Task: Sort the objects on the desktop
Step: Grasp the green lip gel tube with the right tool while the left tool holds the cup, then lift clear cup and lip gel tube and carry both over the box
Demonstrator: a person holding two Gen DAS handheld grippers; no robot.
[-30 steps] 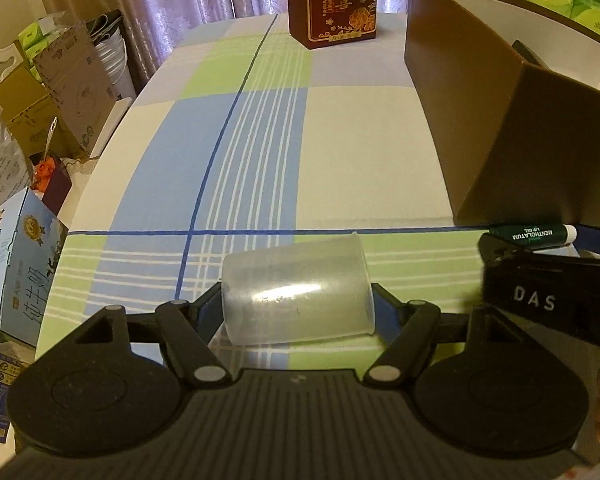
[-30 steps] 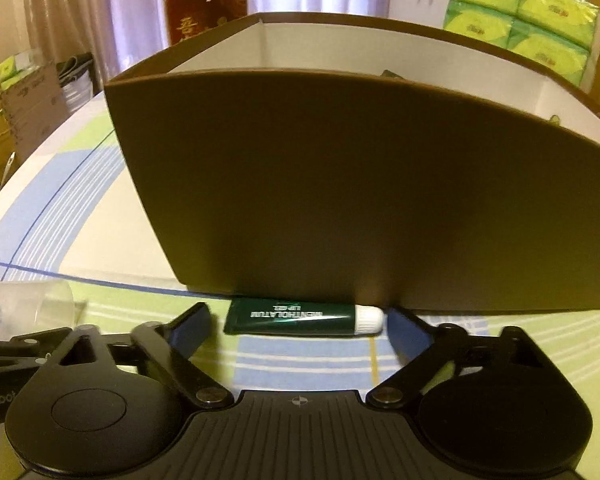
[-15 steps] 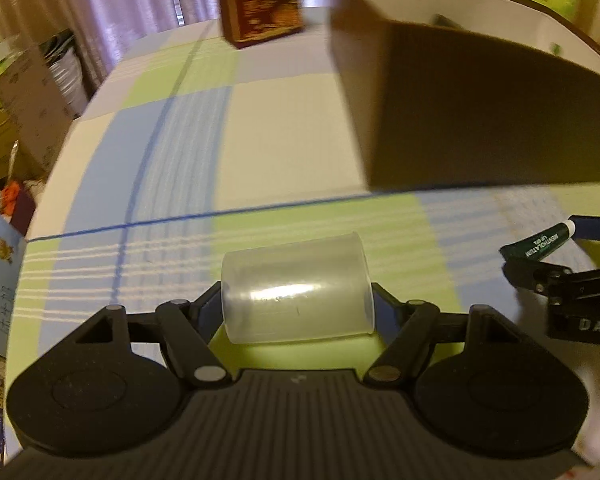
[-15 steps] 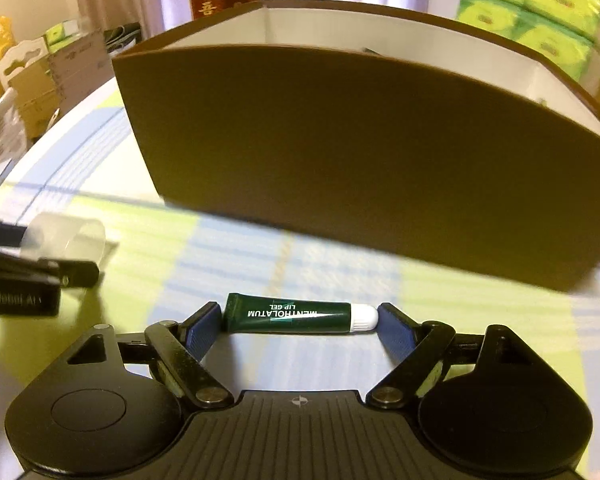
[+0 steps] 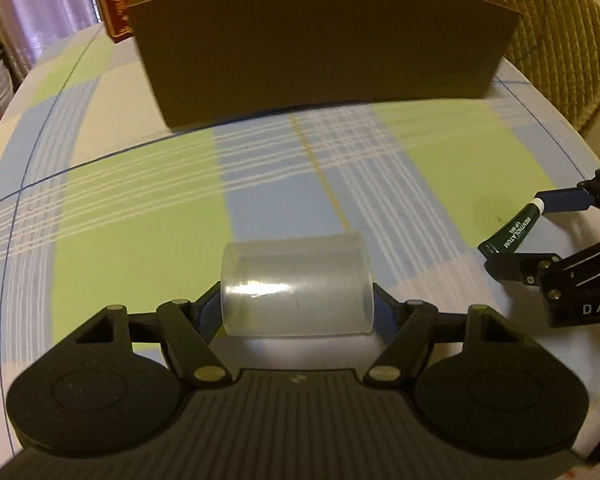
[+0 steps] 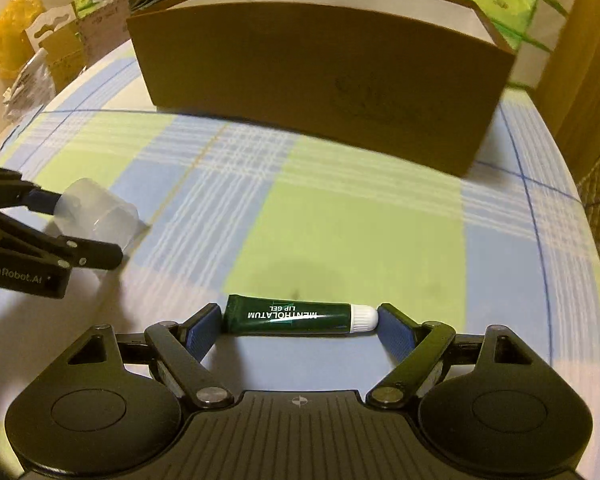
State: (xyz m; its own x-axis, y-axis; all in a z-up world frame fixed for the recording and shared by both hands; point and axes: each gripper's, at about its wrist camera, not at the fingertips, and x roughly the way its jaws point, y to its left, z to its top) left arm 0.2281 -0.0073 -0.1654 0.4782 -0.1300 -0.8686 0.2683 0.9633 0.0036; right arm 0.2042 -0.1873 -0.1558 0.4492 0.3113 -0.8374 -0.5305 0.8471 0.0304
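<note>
Above the near part of the checked tabletop (image 5: pixel 148 248), the left gripper (image 5: pixel 298 310) holds a translucent plastic cup (image 5: pixel 296 288) crosswise between its jaws, one jaw against the base and the other at the open end, so the cup lies on its side. The right gripper (image 6: pixel 300 326) carries a dark green lip gel tube (image 6: pixel 288 315) the same way, pinched end to end: the flat crimped end meets one blue pad and the white cap meets the other. Both things appear lifted clear of the cloth, with a shadow under the tube. The two grippers sit side by side, apart from each other. A brown cardboard box (image 6: pixel 320 76) stands farther back on the tabletop, well apart from both, its open top facing up.
</note>
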